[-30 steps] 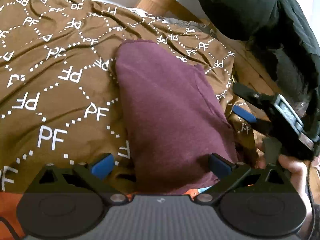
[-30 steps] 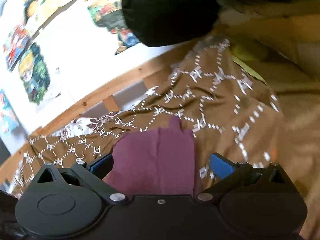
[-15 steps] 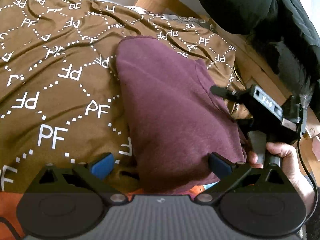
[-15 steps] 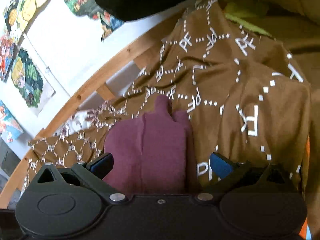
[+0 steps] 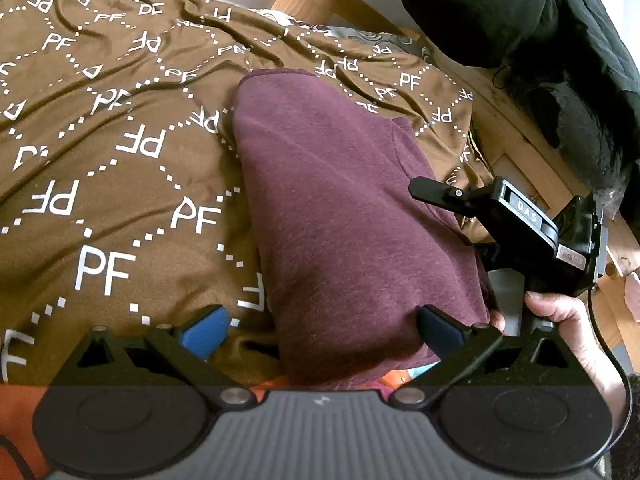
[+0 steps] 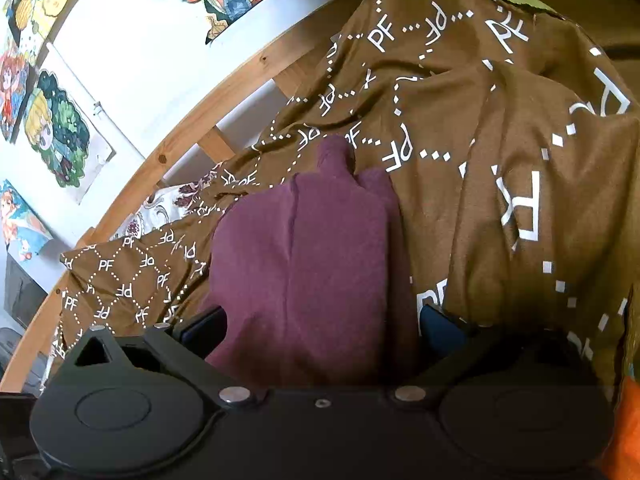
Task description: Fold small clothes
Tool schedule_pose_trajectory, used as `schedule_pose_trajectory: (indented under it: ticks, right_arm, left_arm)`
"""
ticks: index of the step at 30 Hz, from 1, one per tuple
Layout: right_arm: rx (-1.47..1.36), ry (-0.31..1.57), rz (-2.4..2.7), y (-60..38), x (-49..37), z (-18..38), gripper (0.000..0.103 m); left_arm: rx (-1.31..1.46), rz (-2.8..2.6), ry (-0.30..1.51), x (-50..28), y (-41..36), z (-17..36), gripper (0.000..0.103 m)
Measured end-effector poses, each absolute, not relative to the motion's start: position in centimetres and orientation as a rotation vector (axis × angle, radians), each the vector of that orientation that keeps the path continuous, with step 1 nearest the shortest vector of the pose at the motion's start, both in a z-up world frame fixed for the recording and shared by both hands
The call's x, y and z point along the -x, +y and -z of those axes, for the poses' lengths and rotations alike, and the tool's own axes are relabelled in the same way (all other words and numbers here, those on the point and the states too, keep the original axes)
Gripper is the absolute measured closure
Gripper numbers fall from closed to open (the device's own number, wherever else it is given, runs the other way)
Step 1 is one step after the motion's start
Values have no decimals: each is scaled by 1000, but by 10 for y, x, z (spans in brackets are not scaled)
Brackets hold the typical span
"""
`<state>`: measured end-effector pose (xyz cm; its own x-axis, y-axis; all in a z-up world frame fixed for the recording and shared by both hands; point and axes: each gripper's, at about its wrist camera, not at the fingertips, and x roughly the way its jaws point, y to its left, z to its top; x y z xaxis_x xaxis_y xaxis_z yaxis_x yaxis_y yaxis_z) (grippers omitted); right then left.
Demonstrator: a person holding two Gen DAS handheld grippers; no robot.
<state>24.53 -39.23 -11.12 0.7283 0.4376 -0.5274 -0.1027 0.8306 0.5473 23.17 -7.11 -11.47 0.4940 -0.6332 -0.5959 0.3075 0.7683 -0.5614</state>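
Note:
A maroon garment (image 5: 340, 208) lies folded into a long strip on the brown "PF" blanket (image 5: 120, 152). My left gripper (image 5: 320, 328) is open at the strip's near end, one blue pad on each side of it. The right gripper's black body (image 5: 520, 224) shows in the left wrist view at the garment's right edge, held by a hand. In the right wrist view the right gripper (image 6: 320, 328) is open, and the maroon garment (image 6: 304, 264) lies between its pads. Neither gripper pinches cloth.
A black coat (image 5: 520, 12) hangs at the right over the wooden bed rail (image 5: 516, 140). The same rail (image 6: 180, 136) and a white wall with cartoon posters (image 6: 56, 136) stand behind the bed. Orange fabric (image 5: 24, 432) lies at the near edge.
The right gripper has moved in over the garment's right edge and lowered toward it. The left gripper has stayed open at the near end.

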Motion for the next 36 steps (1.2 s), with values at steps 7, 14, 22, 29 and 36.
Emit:
schedule_pose_trajectory:
  ticks: [7, 14, 22, 29, 36]
  right_arm:
    - [-523, 690, -308, -388, -247, 112, 0]
    - [-498, 685, -297, -384, -247, 113, 0]
    - [-495, 684, -296, -384, -247, 113, 0]
    - [-495, 683, -295, -384, -247, 112, 0]
    - [-493, 683, -295, -384, -248, 113, 0]
  left_arm:
    - [411, 590, 883, -232, -71, 114, 1]
    - [411, 590, 883, -232, -71, 114, 1]
    - [411, 591, 883, -232, -71, 114, 1]
    - [503, 623, 891, -237, -62, 113, 1]
    - [634, 606, 927, -255, -55, 122, 1]
